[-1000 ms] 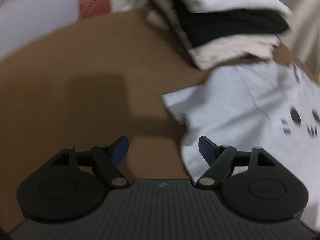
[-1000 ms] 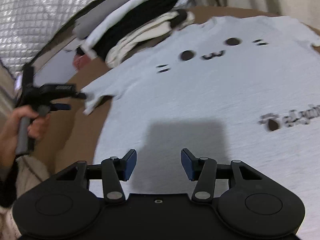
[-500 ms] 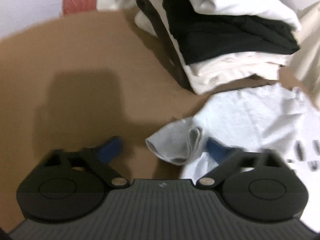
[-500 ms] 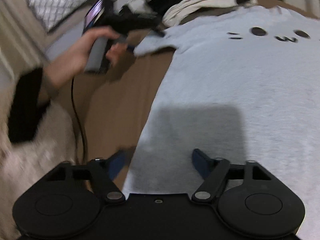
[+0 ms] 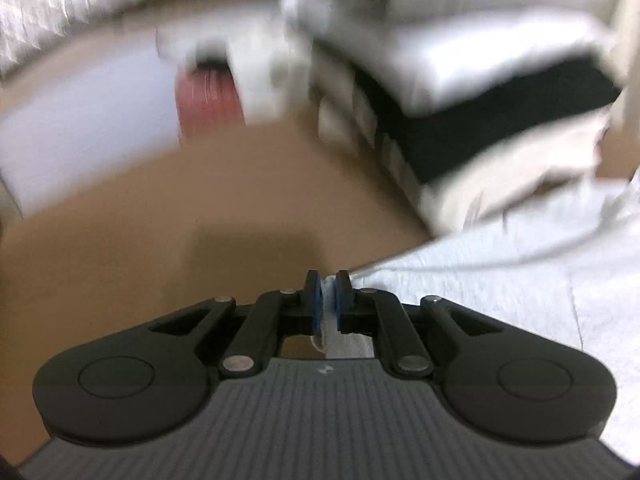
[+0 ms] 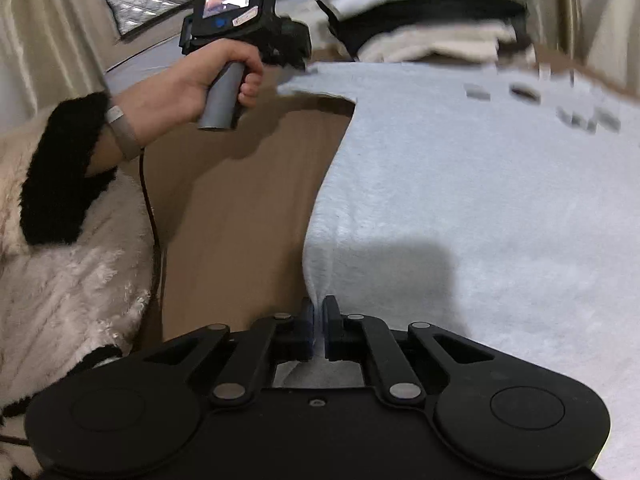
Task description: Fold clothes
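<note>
Now, from the fingers outward:

Left fingers: the left gripper (image 5: 329, 294) is clamped on a pinch of the pale grey T-shirt (image 5: 500, 280); cloth shows between the blue pads (image 5: 317, 300).
Left hold: in the right wrist view that pinch sits at the sleeve tip (image 6: 296, 84), lifted slightly off the brown surface (image 5: 200, 200).
Right fingers: the right gripper (image 6: 318, 322) is pressed together on the shirt's near side edge, low down, with the cloth puckering at the bite.
Shirt: it lies spread and mostly flat, print side up, with the face print (image 6: 532, 94) toward the far end.
Stack: folded clothes (image 5: 480, 112) sit just beyond the sleeve, close to the left hand's (image 6: 208, 84) path.
Step, as I judge it: folding the left side inward.
Doing it well: raise both pinches evenly, keep the edge between them taut, and carry them across together so the crease runs straight.
Watch: the small bites may slip; keep the sleeve low enough to pass clear of the stack.
</note>
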